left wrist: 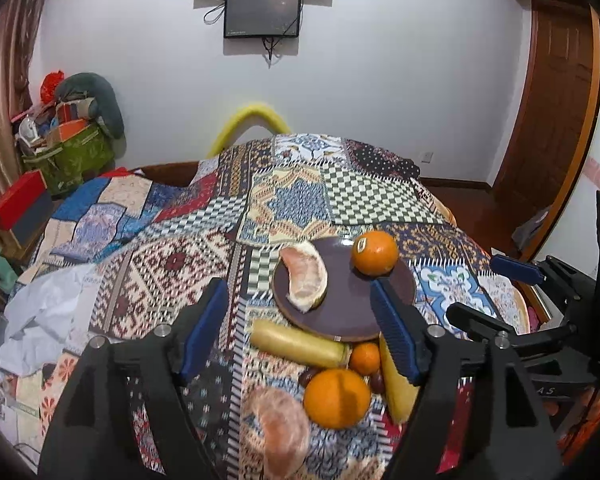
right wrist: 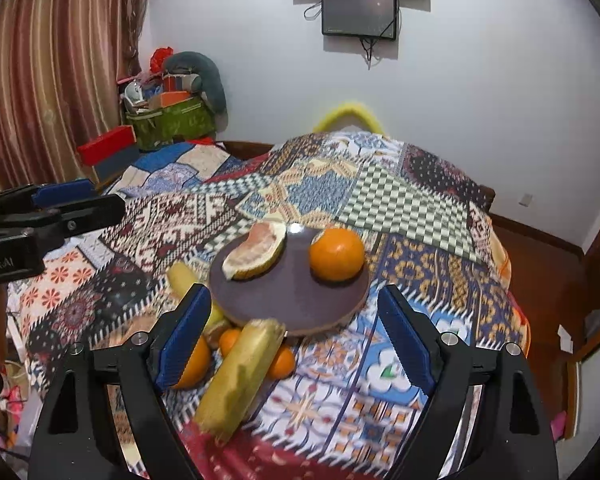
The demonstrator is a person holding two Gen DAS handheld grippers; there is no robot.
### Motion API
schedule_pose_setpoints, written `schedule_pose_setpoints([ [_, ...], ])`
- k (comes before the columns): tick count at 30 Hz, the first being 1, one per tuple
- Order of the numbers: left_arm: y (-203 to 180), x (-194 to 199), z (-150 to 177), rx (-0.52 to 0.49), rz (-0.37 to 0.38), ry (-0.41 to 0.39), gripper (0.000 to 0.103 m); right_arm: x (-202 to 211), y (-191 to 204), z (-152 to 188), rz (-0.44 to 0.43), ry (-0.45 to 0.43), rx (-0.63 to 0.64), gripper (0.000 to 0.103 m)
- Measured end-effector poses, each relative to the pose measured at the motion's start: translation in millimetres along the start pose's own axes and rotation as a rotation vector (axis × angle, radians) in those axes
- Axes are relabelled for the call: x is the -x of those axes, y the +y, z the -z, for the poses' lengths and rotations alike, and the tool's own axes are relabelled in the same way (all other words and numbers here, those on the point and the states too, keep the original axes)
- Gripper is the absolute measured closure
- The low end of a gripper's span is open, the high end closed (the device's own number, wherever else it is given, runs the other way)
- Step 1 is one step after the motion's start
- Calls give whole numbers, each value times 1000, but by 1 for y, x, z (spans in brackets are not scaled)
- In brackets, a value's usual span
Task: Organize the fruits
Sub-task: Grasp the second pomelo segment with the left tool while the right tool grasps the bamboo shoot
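Note:
A dark purple plate (left wrist: pixel 340 300) (right wrist: pixel 292 300) lies on the patchwork cloth. On it are a peeled pomelo wedge (left wrist: pixel 306 276) (right wrist: pixel 256 252) and an orange (left wrist: pixel 374 253) (right wrist: pixel 337 254). In front of the plate lie a yellow banana (left wrist: pixel 296 342) (right wrist: pixel 240 376), a big orange (left wrist: pixel 336 398), a small orange (left wrist: pixel 365 358), another pomelo piece (left wrist: pixel 278 428) and a second banana (left wrist: pixel 396 388). My left gripper (left wrist: pixel 298 332) is open and empty above these fruits. My right gripper (right wrist: pixel 294 336) is open and empty, over the banana and the plate's near edge.
The patchwork cloth (left wrist: pixel 300 200) covers a round table. A white crumpled sheet (left wrist: pixel 40 320) lies at the left. A green bag of clutter (left wrist: pixel 72 152) and a red box (left wrist: pixel 16 204) stand at the back left. A wooden door (left wrist: pixel 556 120) is at the right.

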State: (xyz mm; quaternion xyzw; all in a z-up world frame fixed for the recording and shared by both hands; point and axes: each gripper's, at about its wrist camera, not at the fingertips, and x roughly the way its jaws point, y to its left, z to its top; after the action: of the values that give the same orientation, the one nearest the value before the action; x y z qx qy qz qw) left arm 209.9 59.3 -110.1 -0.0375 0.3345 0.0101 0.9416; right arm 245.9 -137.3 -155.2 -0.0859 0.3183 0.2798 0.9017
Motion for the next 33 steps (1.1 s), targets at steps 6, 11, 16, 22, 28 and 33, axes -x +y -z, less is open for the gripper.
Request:
schedule_pose_setpoints([
  [6,12,0,29,17,-10,55,21,-8,12,27,-4,64,-3,19],
  [11,22,-10,59,60,-6,124,21,-19,23,51,-19,117,-24,19],
  [16,28,-25,87,89,-6,201,21,-36,28,66,-52,180,-61,20],
  [22,29,-36,111,90,-1,260,21,-47,31,72,-84,223,-71,39],
  [28,24,-44,125,78,8,287,29,-47,29,73,-155,233,-96,61],
  [33,21,-49,130,69,12,296,47,-40,28,76,-138,224,-83,66],
])
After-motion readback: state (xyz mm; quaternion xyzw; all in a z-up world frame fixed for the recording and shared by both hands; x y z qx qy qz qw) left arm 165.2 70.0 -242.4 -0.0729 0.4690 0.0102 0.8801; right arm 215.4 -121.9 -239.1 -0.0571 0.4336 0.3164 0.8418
